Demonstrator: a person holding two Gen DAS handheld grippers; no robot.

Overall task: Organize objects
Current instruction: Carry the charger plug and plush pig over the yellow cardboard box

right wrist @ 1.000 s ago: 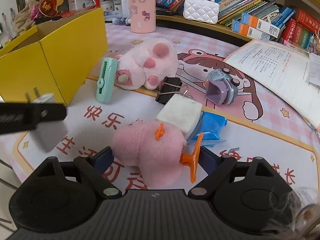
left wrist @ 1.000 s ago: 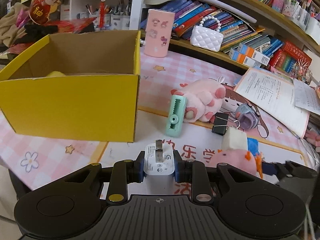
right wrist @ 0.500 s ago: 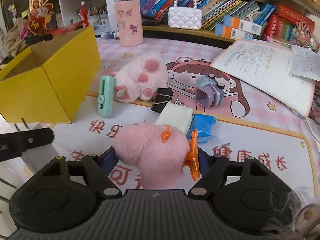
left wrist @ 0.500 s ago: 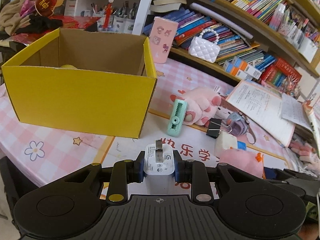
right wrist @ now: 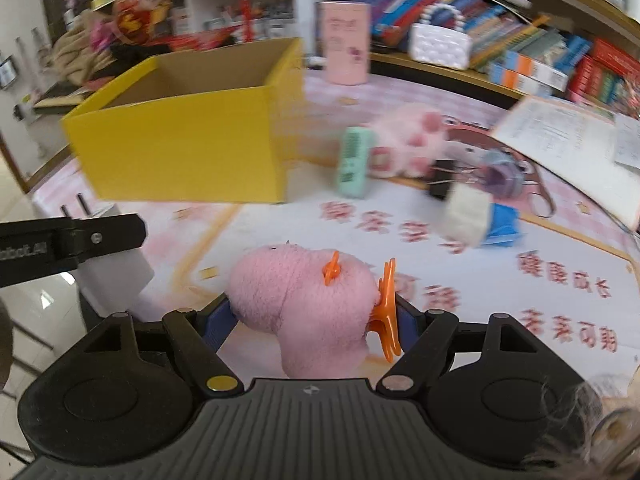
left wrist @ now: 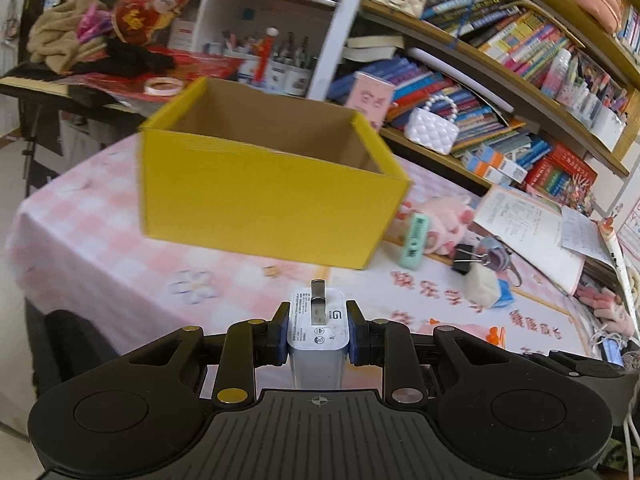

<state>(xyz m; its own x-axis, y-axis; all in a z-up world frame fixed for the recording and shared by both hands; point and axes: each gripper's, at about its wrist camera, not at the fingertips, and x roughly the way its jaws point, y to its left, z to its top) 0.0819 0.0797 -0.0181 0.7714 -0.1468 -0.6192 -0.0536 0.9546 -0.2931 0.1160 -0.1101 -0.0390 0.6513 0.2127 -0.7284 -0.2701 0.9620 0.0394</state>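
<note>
My left gripper (left wrist: 318, 330) is shut on a white plug charger (left wrist: 318, 322), prongs up, held above the table's near edge. The open yellow cardboard box (left wrist: 260, 204) stands ahead of it, apart. My right gripper (right wrist: 310, 316) is shut on a pink plush toy with orange clips (right wrist: 308, 300), lifted above the mat. The box shows at upper left in the right wrist view (right wrist: 184, 148). The left gripper with the charger (right wrist: 116, 264) shows at left there.
On the mat lie a mint green clip (left wrist: 416, 236), a pink plush paw (left wrist: 448, 216), a black binder clip (left wrist: 464, 260), a white block (left wrist: 484, 288) on a blue item, and an open booklet (left wrist: 528, 232). Bookshelves stand behind.
Both grippers have risen and pulled back from the table with their loads. The left view now looks at the box from higher and further left. Both grips are unchanged.
</note>
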